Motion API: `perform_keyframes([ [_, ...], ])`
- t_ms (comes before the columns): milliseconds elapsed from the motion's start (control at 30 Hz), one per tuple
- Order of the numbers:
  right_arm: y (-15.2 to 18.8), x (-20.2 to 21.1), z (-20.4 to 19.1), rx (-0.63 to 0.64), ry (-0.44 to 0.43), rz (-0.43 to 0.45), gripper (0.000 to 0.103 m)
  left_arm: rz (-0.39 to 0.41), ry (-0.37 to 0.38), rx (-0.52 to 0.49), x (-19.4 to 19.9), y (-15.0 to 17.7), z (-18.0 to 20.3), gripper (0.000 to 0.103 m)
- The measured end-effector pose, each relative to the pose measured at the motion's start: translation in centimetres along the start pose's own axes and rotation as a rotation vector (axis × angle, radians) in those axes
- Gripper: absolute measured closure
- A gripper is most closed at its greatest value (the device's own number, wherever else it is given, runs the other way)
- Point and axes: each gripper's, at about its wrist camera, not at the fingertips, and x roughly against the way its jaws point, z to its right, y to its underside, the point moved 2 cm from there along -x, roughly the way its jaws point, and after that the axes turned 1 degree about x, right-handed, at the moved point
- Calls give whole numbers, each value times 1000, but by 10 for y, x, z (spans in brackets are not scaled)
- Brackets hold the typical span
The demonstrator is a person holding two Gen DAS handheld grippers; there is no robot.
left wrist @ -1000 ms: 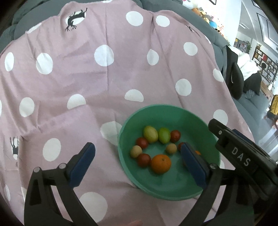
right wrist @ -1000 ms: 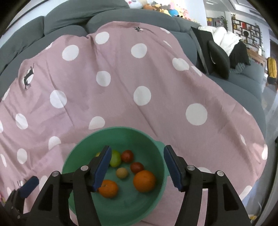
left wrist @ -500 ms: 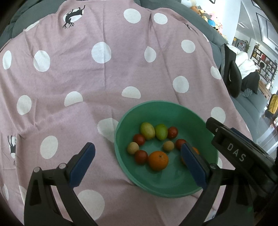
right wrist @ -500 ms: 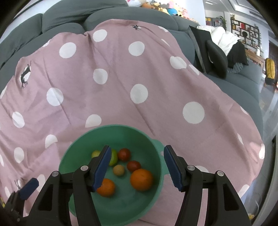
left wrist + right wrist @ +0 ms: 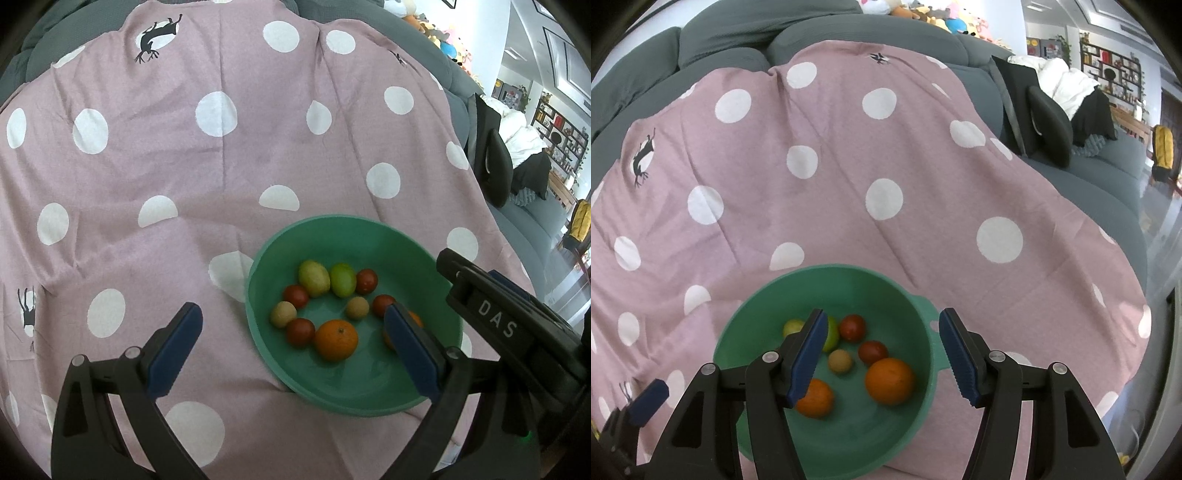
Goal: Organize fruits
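Observation:
A green bowl (image 5: 436, 266) sits on a pink polka-dot cloth (image 5: 221, 166) and holds several fruits: an orange (image 5: 336, 339), small red ones, two green ones and two tan ones. My left gripper (image 5: 291, 347) is open and empty, above the bowl's left rim. In the right wrist view the bowl (image 5: 849, 280) lies under my right gripper (image 5: 881, 354), which is open and empty above an orange (image 5: 889, 381). A second orange (image 5: 816, 400) is partly hidden by the left finger. The right gripper's body (image 5: 495, 317) shows beside the bowl in the left wrist view.
The cloth covers a grey sofa (image 5: 731, 40). Its right edge drops off to grey cushions (image 5: 1089, 177). A black chair (image 5: 1049, 122) with white and black clothes stands at the right. Shelves and a room lie beyond.
Both grippers have drawn back and risen slightly, so the bowl sits a little lower and farther in view. Jaws stay open; the fruits have not moved.

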Motion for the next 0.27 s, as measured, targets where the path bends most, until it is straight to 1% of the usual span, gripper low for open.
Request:
perform_keyframes([
  [267, 1, 5, 1, 5, 1, 11, 40, 8, -3, 4, 5, 0, -5, 3],
])
